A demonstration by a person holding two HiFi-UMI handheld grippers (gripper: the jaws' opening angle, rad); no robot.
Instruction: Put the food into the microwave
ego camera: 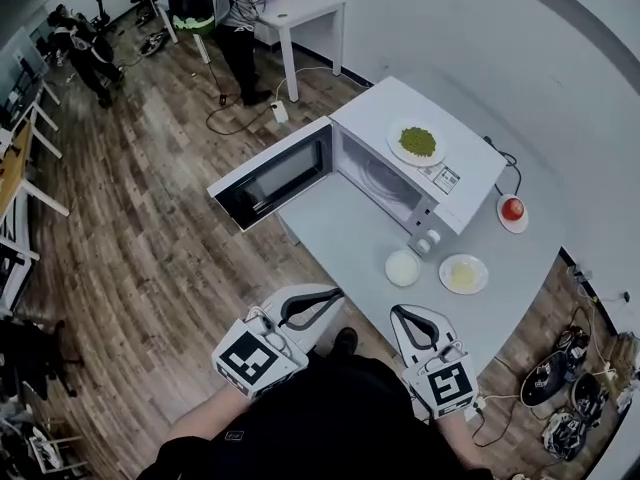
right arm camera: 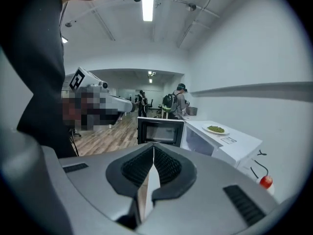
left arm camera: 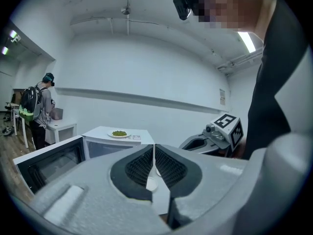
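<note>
My left gripper [ego camera: 339,292] and right gripper [ego camera: 394,310] both pressed together, pinching nothing, near table [ego camera: 335,230] edge; green food plate [ego camera: 417,143] sits atop open microwave [ego camera: 375,108]; my torso hides the table's near corner

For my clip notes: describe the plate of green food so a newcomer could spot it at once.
Find the white microwave standing with its door open on the pale table. The plate of green food sits on the microwave's top. It is the only dish up there; the plate with something red and the plate of yellowish food lie on the table.
</note>
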